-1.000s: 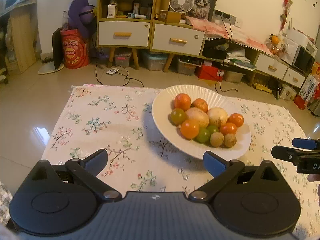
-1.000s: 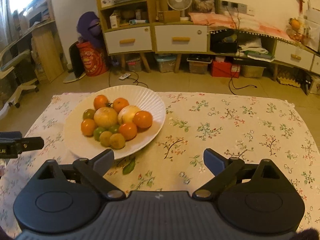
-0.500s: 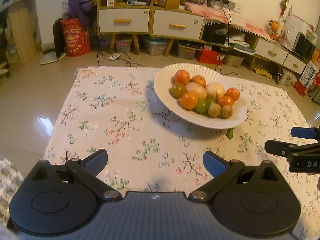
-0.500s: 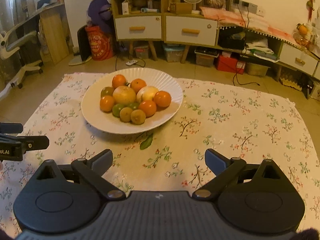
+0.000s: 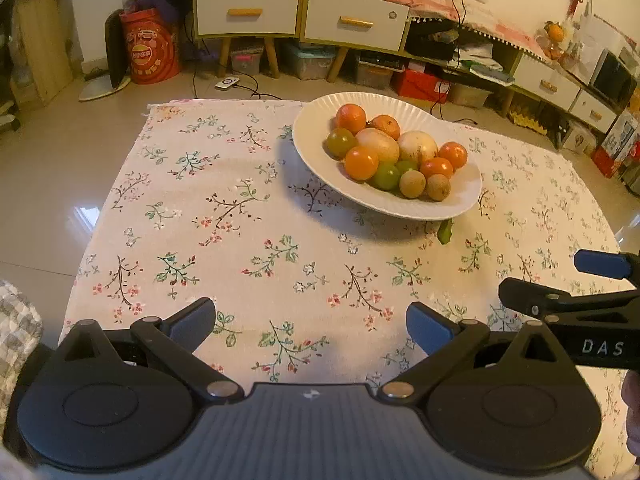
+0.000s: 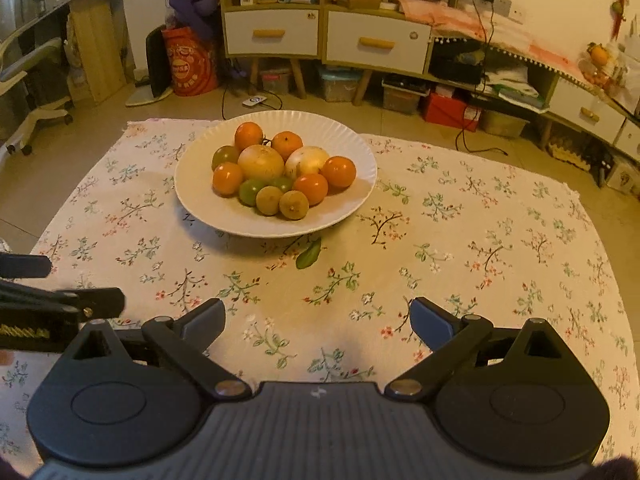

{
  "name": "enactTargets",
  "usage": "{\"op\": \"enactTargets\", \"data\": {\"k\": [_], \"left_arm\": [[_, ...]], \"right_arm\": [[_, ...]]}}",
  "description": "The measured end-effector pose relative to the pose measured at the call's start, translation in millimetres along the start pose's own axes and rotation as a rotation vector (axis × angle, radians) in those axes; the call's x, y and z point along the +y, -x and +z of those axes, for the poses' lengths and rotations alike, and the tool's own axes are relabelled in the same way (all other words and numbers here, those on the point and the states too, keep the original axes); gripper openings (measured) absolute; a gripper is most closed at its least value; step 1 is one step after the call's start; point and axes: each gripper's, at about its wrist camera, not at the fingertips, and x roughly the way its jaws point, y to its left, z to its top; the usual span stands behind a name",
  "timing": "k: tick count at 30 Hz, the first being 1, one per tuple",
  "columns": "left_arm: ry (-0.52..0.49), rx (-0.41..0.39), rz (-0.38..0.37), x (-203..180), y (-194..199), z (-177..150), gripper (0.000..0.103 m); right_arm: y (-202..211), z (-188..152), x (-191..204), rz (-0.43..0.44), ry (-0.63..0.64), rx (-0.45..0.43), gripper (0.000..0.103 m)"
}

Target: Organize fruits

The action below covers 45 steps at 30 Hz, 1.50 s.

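My left gripper (image 5: 310, 318) and my right gripper (image 6: 318, 316) both have their jaws wide and hold nothing. They hang over the near part of the bench (image 5: 224, 216) with the flower cloth. The white plate (image 6: 352, 152) sits at the far side, full of fruits (image 6: 280, 174). A green leaf (image 6: 309, 257) lies just beside it

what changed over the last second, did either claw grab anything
Both claws drew back from the white plate of fruit, which now sits farther off. Left claw and right claw stay open and empty. Fruit, plate and the green leaf are unmoved.
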Motion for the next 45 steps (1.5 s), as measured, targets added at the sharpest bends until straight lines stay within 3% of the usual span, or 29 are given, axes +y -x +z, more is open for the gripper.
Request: {"op": "enactTargets", "data": {"k": [13, 45], "left_arm": [[-0.024, -0.038, 0.112, -15, 16, 4, 0.089], [-0.048, 0.003, 0.128, -24, 9, 2, 0.089]], "right_arm": [[7, 4, -1, -0.073, -0.034, -0.028, 0.1], [0, 2, -5, -0.105, -0.055, 0.014, 0.102]]}}
